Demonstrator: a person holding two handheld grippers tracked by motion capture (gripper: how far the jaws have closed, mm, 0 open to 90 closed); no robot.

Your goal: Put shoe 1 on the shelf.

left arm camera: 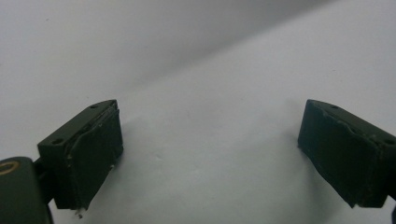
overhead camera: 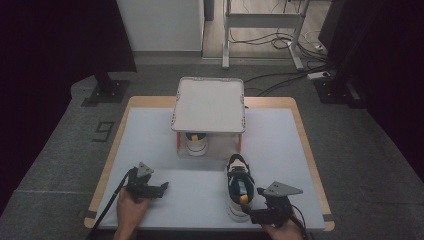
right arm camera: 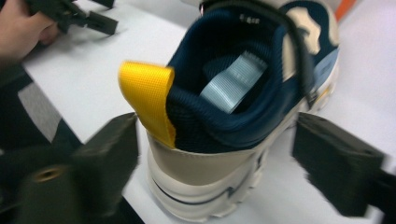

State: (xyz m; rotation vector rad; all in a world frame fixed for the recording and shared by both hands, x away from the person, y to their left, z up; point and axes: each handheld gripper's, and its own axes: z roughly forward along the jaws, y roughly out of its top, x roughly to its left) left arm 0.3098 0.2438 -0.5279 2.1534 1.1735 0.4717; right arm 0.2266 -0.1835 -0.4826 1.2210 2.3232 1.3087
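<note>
Yellow woven loop point(right arm camera: 145, 95) — padded navy-mesh shoe point(right arm camera: 243, 116) heel

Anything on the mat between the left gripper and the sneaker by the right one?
No. In the high view the white mat between the left gripper and the sneaker is bare.

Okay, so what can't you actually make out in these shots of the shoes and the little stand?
- Second shoe, high view: the stand's top tray covers most of it; just one end shows beneath.
- Shoe on the table, high view: its heel is hidden behind the right gripper.
- Same shoe, right gripper view: motion blur smears the insole label; the toe is cut off by the top edge.
- Right gripper's jaws, right gripper view: whether they touch the heel is unclear.
</note>
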